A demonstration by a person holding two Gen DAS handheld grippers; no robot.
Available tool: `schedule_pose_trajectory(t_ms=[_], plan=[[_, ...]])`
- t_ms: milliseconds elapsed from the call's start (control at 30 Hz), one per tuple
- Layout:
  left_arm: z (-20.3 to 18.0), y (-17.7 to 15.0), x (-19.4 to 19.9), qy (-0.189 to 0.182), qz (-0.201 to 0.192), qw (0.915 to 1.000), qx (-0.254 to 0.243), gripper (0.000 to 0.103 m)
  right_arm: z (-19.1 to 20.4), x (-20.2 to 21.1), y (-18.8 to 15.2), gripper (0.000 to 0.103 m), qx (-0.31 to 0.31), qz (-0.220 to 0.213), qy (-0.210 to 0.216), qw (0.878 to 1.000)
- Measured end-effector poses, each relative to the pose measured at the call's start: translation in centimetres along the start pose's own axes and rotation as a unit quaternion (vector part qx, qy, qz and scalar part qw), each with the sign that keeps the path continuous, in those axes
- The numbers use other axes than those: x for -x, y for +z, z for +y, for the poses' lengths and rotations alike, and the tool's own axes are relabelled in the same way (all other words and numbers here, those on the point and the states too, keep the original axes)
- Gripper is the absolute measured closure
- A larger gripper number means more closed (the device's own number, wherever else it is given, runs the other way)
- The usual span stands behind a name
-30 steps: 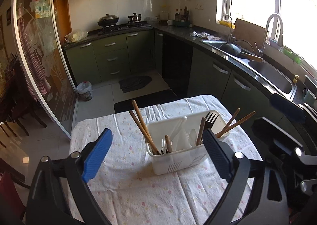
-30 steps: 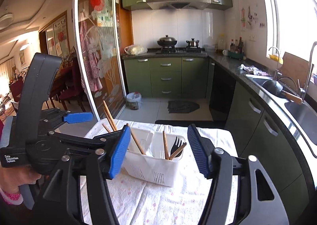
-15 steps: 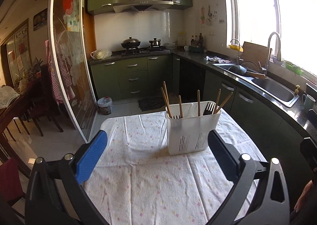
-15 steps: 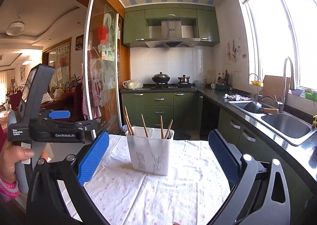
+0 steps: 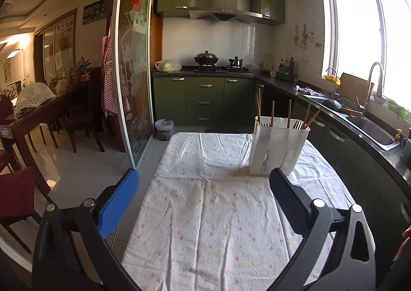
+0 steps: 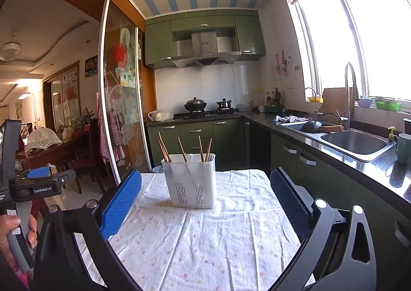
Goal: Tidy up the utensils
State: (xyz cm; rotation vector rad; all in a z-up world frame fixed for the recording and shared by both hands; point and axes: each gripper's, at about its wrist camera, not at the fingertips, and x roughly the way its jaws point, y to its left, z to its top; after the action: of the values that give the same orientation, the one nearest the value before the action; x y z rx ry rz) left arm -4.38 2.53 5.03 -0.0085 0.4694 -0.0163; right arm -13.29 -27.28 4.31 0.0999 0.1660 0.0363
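Observation:
A white slotted utensil holder (image 5: 278, 148) (image 6: 191, 180) stands upright on the cloth-covered table (image 5: 205, 214) (image 6: 205, 239), toward its far end. Wooden chopsticks (image 5: 258, 105) (image 6: 162, 146) and a dark fork (image 5: 298, 124) stick up out of it. My left gripper (image 5: 203, 183) is open, well back from the holder, nothing between its fingers. My right gripper (image 6: 205, 183) is open too, back from the holder, which shows between its blue pads without contact. The left gripper's handle (image 6: 23, 185), held by a hand, appears at the left edge of the right wrist view.
A green kitchen counter with a sink (image 6: 354, 142) runs along the right of the table. A glass sliding door (image 5: 133, 85) stands to the left, with a dining table and chairs (image 5: 51, 116) beyond. A stove with pots (image 5: 218, 64) is at the far wall.
Both grippers have pulled back from the holder and tilted up toward level; the holder now looks smaller and farther. The right gripper's jaws widened early on.

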Motion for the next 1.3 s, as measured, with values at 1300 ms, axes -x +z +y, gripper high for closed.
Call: schedule_pose_trajectory(t_ms=[1300], plan=[[-0.1,0.0,1.5,0.017,-0.025,0.9995,-0.012,0.006,1.8,-0.3,0.6,0.004,0.013,-0.023,-0.016,1.0]])
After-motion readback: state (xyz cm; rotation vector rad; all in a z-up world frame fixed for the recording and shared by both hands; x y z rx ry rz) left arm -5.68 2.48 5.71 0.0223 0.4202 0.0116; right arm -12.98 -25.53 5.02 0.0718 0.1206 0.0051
